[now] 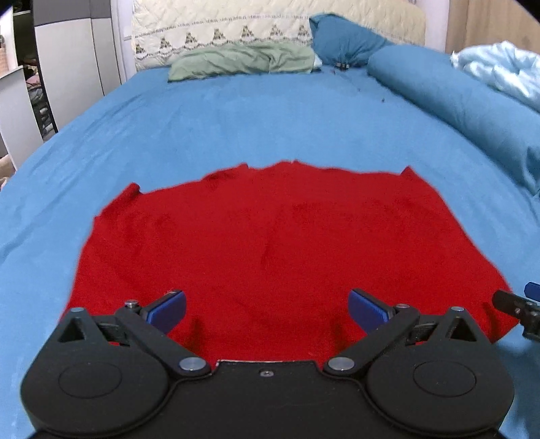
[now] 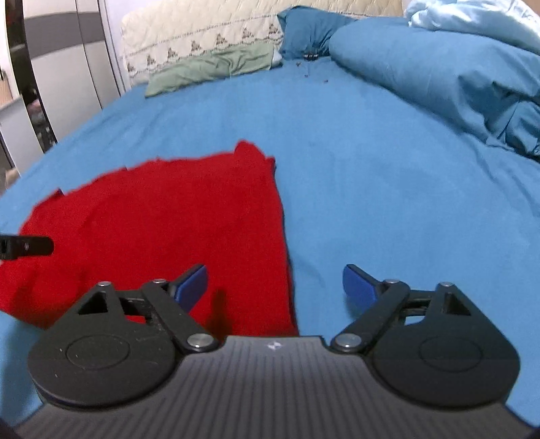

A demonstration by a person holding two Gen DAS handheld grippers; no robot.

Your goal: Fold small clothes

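Note:
A red garment point(image 1: 263, 243) lies spread flat on the blue bed sheet point(image 1: 236, 114). My left gripper point(image 1: 266, 309) is open and empty, its blue pads over the garment's near edge. The right gripper's tip shows at the right edge of the left wrist view point(image 1: 519, 305), by the garment's right corner. In the right wrist view the garment point(image 2: 162, 229) fills the lower left. My right gripper point(image 2: 274, 286) is open and empty, straddling the garment's right edge. The left gripper's tip shows at the left edge of the right wrist view point(image 2: 27, 246).
A green cloth point(image 1: 243, 60) and a cream quilted headboard cover point(image 1: 219, 30) lie at the bed's head. A blue pillow point(image 1: 341, 37) and a rolled blue duvet point(image 1: 465, 101) line the right side. A white wardrobe point(image 1: 74, 60) stands at the left.

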